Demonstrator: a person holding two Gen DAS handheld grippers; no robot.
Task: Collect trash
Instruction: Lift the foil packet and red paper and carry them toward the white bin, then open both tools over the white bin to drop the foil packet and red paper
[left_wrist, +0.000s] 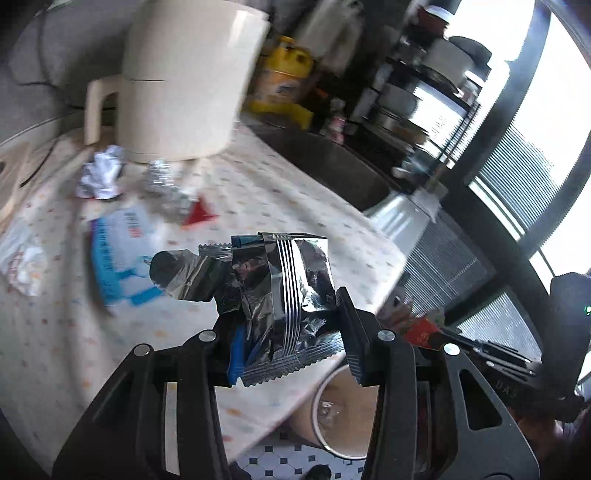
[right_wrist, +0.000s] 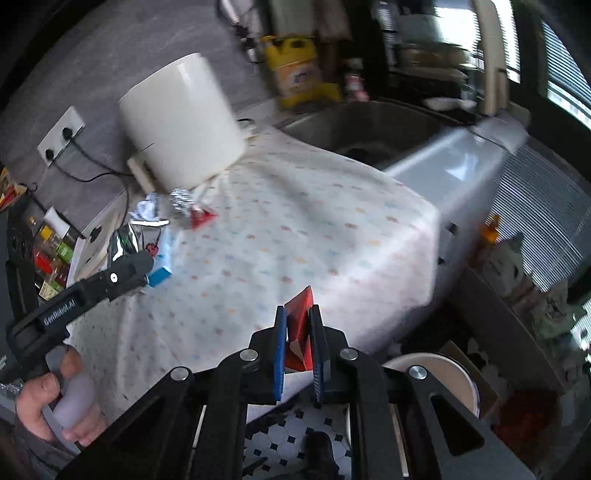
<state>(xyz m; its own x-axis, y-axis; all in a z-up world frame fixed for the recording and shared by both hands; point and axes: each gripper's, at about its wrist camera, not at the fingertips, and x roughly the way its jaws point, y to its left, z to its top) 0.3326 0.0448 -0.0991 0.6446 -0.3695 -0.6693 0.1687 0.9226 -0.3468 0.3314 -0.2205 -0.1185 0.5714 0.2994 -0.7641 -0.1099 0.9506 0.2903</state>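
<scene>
A crumpled silver wrapper (left_wrist: 280, 295) is clamped in the left gripper (left_wrist: 284, 332); a red wrapper (right_wrist: 299, 332) is pinched in the right gripper (right_wrist: 299, 350), above the counter (right_wrist: 295, 229).

Left gripper (left_wrist: 280, 325): matte black linkage arms w/ round silver pivot screws, ribbed black finger pads (left_wrist: 351, 332); "GenRobot.AI" is printed in white on its side, seen at 9 o'clock in the right wrist view. Right gripper (right_wrist: 299, 347): same black frame & silver screws, but blue-edged pads (right_wrist: 279, 354). A pale translucent handle is seen in the person's hand (right_wrist: 55, 402) at 8 o'clock.
</scene>
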